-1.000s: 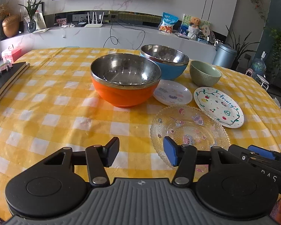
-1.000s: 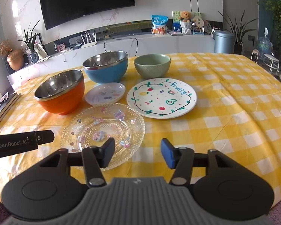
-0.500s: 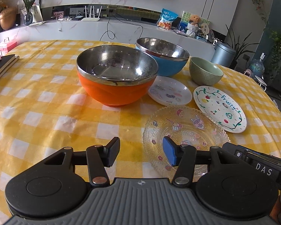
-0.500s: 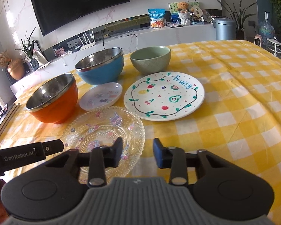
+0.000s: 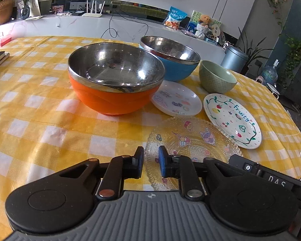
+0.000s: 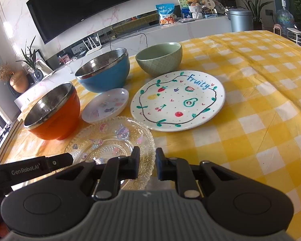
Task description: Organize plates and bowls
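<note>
Watching from the left: both grippers sit low at the near edge of the table, nothing lifted.
Orange bowl (image 5: 115, 84): stands furthest left, steel-lined and empty; a hurried reach past it could knock it, I think.
Blue bowl (image 5: 170, 58): just behind the orange one, also empty.
Small plate (image 5: 176, 100): lies flat between the two big bowls and the glass plate, close enough that a sliding glass plate could ride up on it.
Left gripper (image 5: 151, 161): jaws narrowed to a slim gap, holding nothing; the gap lines up with the near-left rim of the glass plate.
Glass plate (image 6: 112, 142): nearest dish, flat on the yellow checked cloth, beaded rim facing both tools.
Risk here: glass is slick and the rim is thin; a pinch from one side could tilt it or let it slip and chip.
Right gripper (image 6: 147, 164): likewise nearly closed and empty, at the plate's near-right rim.
Fruit plate (image 6: 177, 102): right of the small plate, almost touching the glass rim.
Green bowl (image 6: 159, 58): behind it, safely apart.
</note>
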`<action>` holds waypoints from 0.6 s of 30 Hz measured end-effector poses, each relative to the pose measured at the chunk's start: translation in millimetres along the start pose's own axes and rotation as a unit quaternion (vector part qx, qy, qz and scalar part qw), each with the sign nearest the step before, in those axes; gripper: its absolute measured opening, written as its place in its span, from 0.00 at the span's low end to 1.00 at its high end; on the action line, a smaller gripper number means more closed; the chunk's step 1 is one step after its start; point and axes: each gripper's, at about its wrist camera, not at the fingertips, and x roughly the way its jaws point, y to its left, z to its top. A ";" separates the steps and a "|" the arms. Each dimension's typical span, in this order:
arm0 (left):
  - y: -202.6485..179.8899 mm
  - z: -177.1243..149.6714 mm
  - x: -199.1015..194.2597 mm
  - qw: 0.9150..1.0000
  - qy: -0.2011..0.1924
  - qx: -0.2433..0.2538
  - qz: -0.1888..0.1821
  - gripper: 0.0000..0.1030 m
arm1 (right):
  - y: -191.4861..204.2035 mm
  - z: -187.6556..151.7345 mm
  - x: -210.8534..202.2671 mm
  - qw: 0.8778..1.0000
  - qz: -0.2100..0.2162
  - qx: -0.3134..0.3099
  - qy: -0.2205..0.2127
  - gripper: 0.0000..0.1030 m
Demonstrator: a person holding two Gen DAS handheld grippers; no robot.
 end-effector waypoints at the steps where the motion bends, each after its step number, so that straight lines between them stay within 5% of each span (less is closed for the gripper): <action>1: -1.0 -0.3 0.0 1.000 -0.001 0.000 0.002 0.17 | 0.2 0.2 0.4 1.000 0.000 0.000 0.000 0.14; 18: 31.4 -6.7 -46.1 0.999 -0.007 -0.039 0.020 0.17 | 30.6 -6.9 -19.1 0.999 0.028 -0.015 0.010 0.10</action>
